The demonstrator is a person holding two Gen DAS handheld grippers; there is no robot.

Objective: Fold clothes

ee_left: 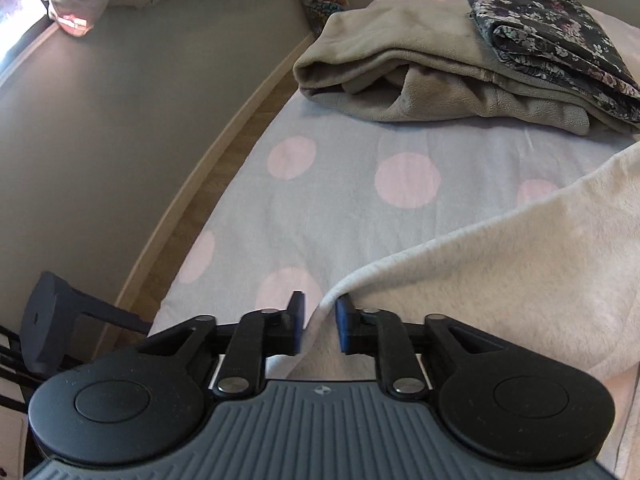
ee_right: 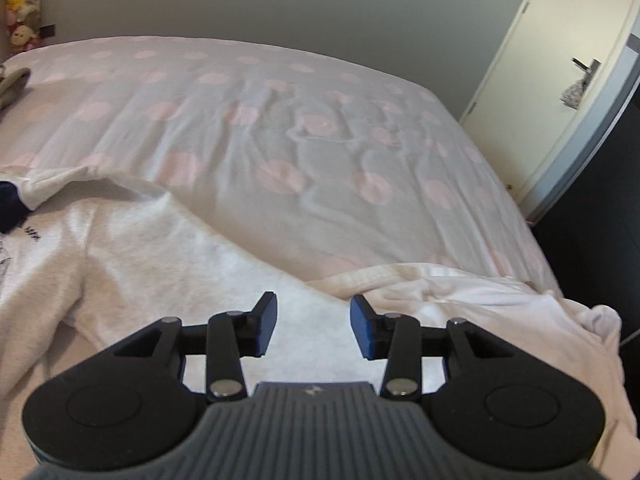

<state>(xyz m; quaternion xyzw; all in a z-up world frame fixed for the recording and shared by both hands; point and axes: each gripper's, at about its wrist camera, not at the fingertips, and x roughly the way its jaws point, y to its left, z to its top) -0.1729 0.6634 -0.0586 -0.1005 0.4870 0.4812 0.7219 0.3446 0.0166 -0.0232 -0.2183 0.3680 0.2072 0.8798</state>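
Your left claw (ee_left: pixel 319 322) is spread, a fold of the white sweatshirt (ee_left: pixel 500 264) standing loose between its pads. Your right claw (ee_right: pixel 313 326) is spread too, above the same sweatshirt, which lies flat on the polka-dot bed (ee_right: pixel 280 120). Folded clothes (ee_left: pixel 420 76) sit farther back.

Polka-dot bed (ee_right: pixel 280 128): white garment (ee_right: pixel 160 264), folded grey fleece (ee_left: pixel 400 72).
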